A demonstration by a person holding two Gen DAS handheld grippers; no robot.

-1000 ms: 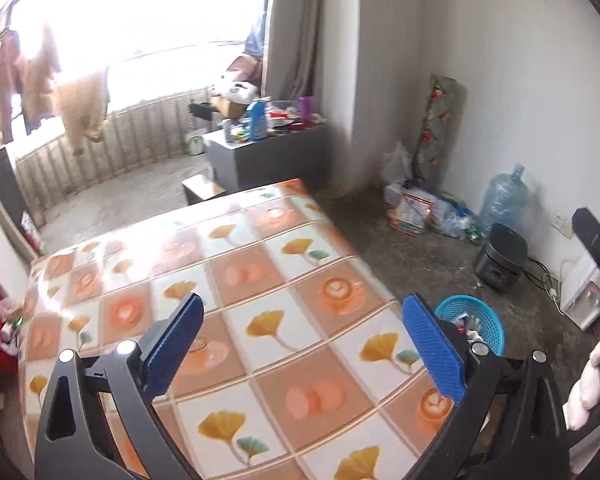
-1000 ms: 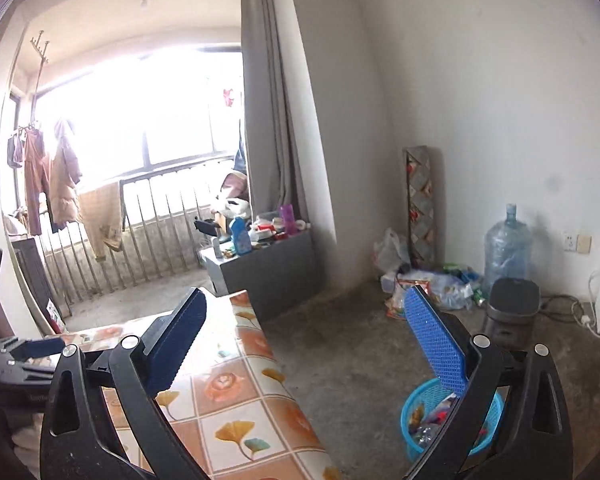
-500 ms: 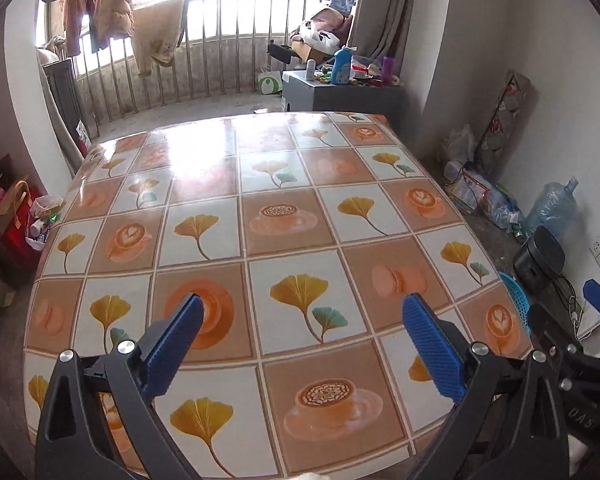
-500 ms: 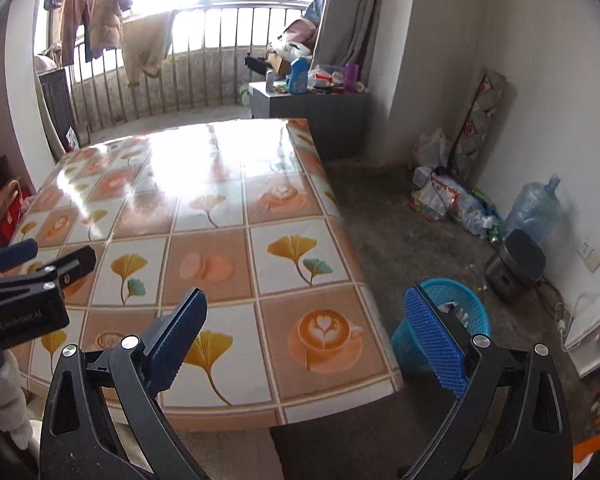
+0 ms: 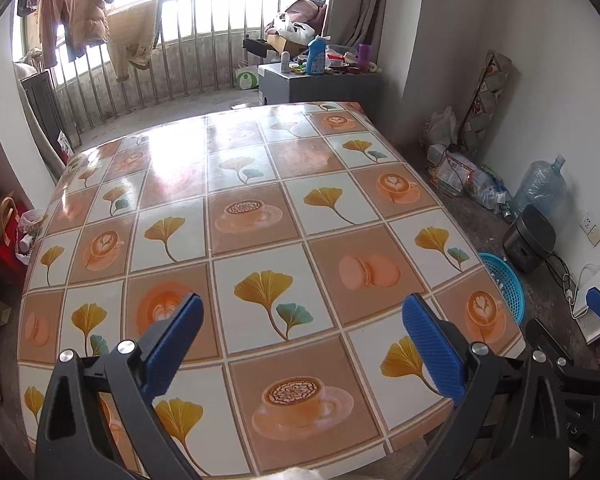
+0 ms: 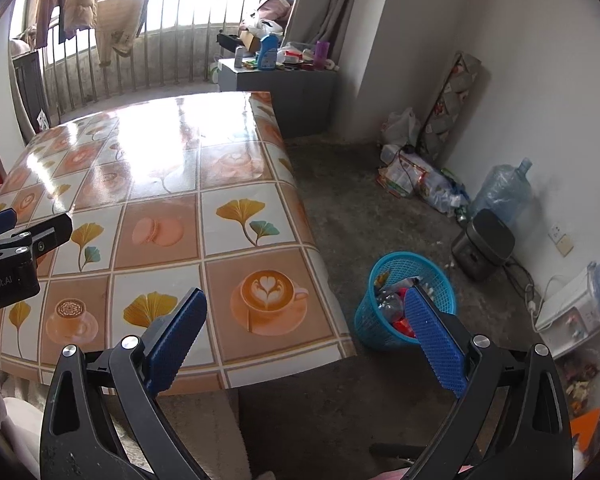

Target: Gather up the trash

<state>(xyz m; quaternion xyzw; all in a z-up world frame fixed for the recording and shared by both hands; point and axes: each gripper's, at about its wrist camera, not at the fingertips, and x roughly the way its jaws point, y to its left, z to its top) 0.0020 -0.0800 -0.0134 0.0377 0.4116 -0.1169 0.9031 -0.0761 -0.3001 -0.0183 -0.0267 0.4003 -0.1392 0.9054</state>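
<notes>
My left gripper (image 5: 302, 326) hangs open over the near part of a table (image 5: 260, 208) covered in a leaf-and-coffee-cup patterned cloth; nothing lies between its blue pads. My right gripper (image 6: 304, 320) is open too, above the table's near right corner (image 6: 332, 344). A blue plastic basket (image 6: 404, 276) holding bottles and wrappers stands on the floor right of the table, partly behind my right fingertip; its rim (image 5: 504, 280) peeks past the table edge in the left wrist view. No loose trash shows on the tabletop.
A black cooker (image 6: 484, 244), a large water bottle (image 6: 500, 188) and a heap of bags and wrappers (image 6: 420, 176) line the right wall. A grey cabinet (image 6: 280, 88) with bottles stands beyond the table. Bags (image 5: 4, 232) sit on the floor at left.
Both cameras tilted down from the window and wall toward the table a second ago. In the last half second they drew back slightly. Both grippers stayed open and empty.
</notes>
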